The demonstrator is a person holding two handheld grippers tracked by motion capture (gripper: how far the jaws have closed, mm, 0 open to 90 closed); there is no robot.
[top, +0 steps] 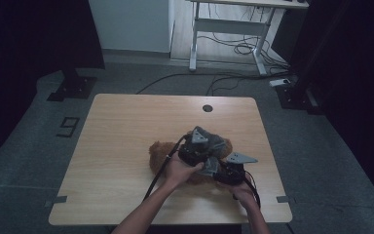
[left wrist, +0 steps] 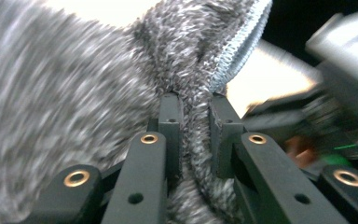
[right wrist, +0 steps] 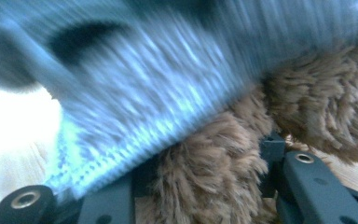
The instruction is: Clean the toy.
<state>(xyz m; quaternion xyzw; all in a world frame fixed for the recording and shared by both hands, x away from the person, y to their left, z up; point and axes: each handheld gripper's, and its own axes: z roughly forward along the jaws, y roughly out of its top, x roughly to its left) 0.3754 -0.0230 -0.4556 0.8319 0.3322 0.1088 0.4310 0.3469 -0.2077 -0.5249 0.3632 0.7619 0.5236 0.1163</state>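
Left tongs (left wrist: 193, 105) pinch grey knit (left wrist: 74, 93) over plush (right wrist: 205, 182)

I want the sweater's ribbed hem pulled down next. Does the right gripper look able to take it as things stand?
Probably not at once: the right gripper has its fingers closed on the brown plush toy. The grey knit sweater hem lies right above, so after letting go it looks reachable.
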